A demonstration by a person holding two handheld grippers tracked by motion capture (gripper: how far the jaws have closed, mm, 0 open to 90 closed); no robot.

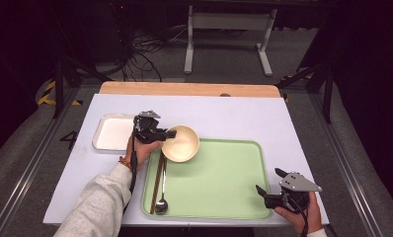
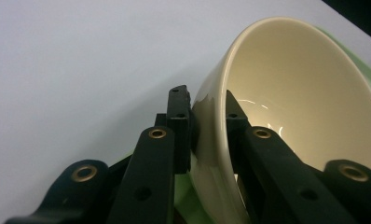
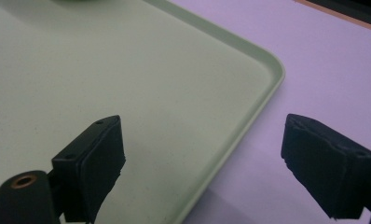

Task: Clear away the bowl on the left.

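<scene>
A cream bowl [image 1: 181,143] hangs tilted over the upper left corner of the green tray [image 1: 224,182]. My left gripper [image 1: 168,134] is shut on its rim, one jaw outside the wall and one inside, as the left gripper view shows on the bowl [image 2: 286,93] near the left gripper [image 2: 207,116]. A spoon [image 1: 161,202] and brown chopsticks [image 1: 157,180] lie along the tray's left edge. My right gripper [image 1: 267,185] stands open at the tray's lower right corner, its jaws straddling the tray rim [image 3: 263,88] in the right gripper view, the right gripper [image 3: 202,149] holding nothing.
A white rectangular dish [image 1: 113,132] sits on the white table [image 1: 234,113] left of the bowl. A wooden board edge [image 1: 189,89] runs along the table's far side. The tray's middle and right part is bare.
</scene>
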